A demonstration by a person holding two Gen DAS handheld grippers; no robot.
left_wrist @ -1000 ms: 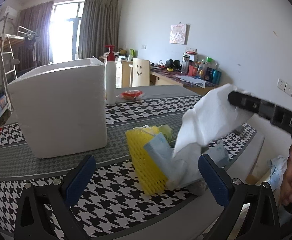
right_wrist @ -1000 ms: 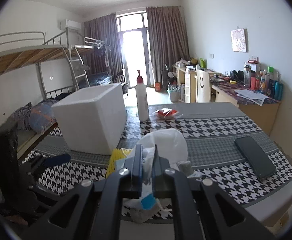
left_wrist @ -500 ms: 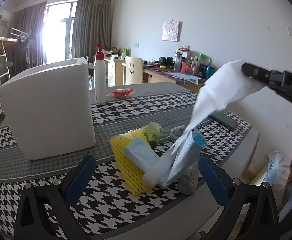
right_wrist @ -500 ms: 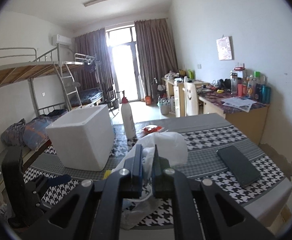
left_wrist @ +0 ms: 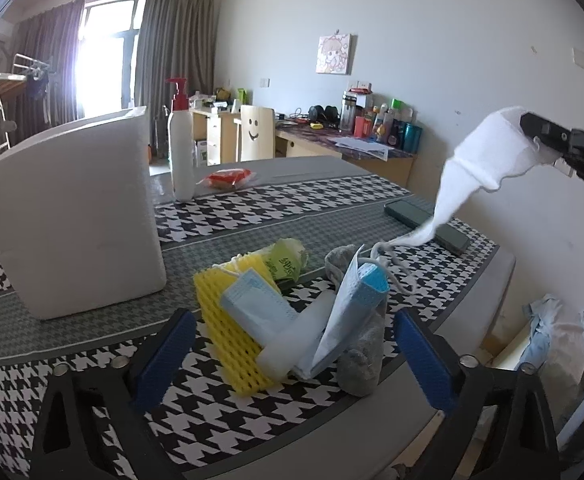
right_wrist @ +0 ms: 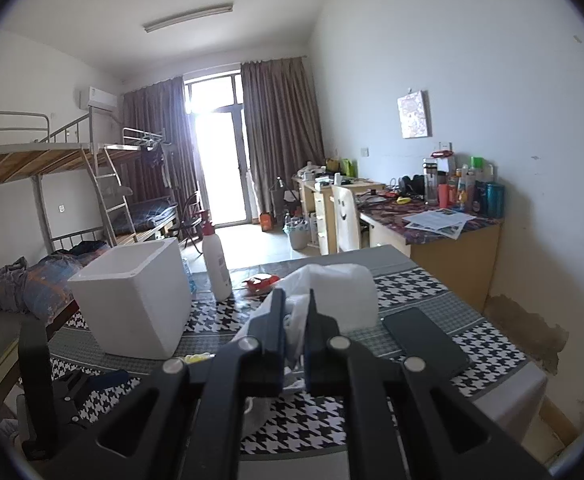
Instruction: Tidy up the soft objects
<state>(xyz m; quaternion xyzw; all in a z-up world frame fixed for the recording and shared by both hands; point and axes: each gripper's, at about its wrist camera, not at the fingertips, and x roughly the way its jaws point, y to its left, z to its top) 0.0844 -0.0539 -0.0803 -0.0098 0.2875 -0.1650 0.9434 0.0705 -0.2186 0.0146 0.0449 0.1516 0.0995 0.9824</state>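
My right gripper (right_wrist: 295,300) is shut on a white cloth (right_wrist: 339,292) and holds it high above the table; in the left wrist view the white cloth (left_wrist: 479,160) hangs from it at the upper right. Below lies a pile of soft things: a yellow foam net (left_wrist: 228,320), blue face masks (left_wrist: 347,312), a green packet (left_wrist: 286,260) and a grey sock (left_wrist: 361,356). A mask's ear loop (left_wrist: 391,260) trails up toward the cloth's lower tip. My left gripper (left_wrist: 292,344) is open, with its blue pads either side of the pile.
A white foam box (left_wrist: 72,208) stands on the houndstooth table (left_wrist: 252,208) at the left, with a pump bottle (left_wrist: 182,152) and a red packet (left_wrist: 228,178) behind it. A dark phone (left_wrist: 427,224) lies at the right near the table edge.
My right gripper has risen and drawn back to the right, lifting the white cloth clear of the pile. The blue mask that leaned on the cloth stays on the table. The left gripper stays open.
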